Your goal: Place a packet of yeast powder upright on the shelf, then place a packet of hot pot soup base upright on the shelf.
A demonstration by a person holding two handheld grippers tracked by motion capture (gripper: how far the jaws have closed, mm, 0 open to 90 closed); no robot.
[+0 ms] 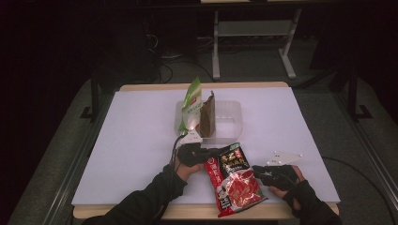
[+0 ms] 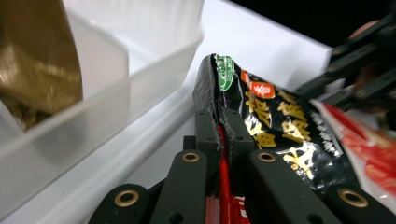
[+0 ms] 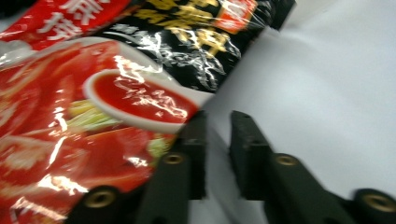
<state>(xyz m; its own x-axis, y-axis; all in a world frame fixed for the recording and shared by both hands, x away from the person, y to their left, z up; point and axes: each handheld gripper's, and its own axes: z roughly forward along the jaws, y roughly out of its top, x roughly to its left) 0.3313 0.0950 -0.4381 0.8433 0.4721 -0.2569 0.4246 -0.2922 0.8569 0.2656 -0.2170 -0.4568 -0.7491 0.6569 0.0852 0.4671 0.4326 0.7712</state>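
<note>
Red-and-black pouch (image 1: 233, 180) lying at the table's (image 1: 141, 140) six o'clock edge, pinched at its ten o'clock corner by left gripper (image 1: 202, 153). Right gripper (image 1: 259, 171) at three o'clock, jaws slightly parted, gripping nothing. Clear tray (image 1: 230, 117) at twelve o'clock.

**Red, black and gold against a white counter**

The sauce packet (image 1: 233, 180) is glossy: its upper part is black with gold lettering, a small green mark and an orange-red badge at the top edge, and its lower part is bright red with a picture of a white bowl of red broth. A red strip with white characters runs down its side. Behind the packet, the plastic bin (image 1: 228, 120) is clear and milky, holding a green-and-white bag (image 1: 190, 104) and a brown bag (image 1: 208, 115) with a golden sheen. The counter (image 1: 136, 136) is white with a pale wood edge. Both tongs (image 2: 219, 135) (image 3: 217, 154) are matte black with brass-coloured rivets. The sleeves (image 1: 141, 201) are black.
</note>
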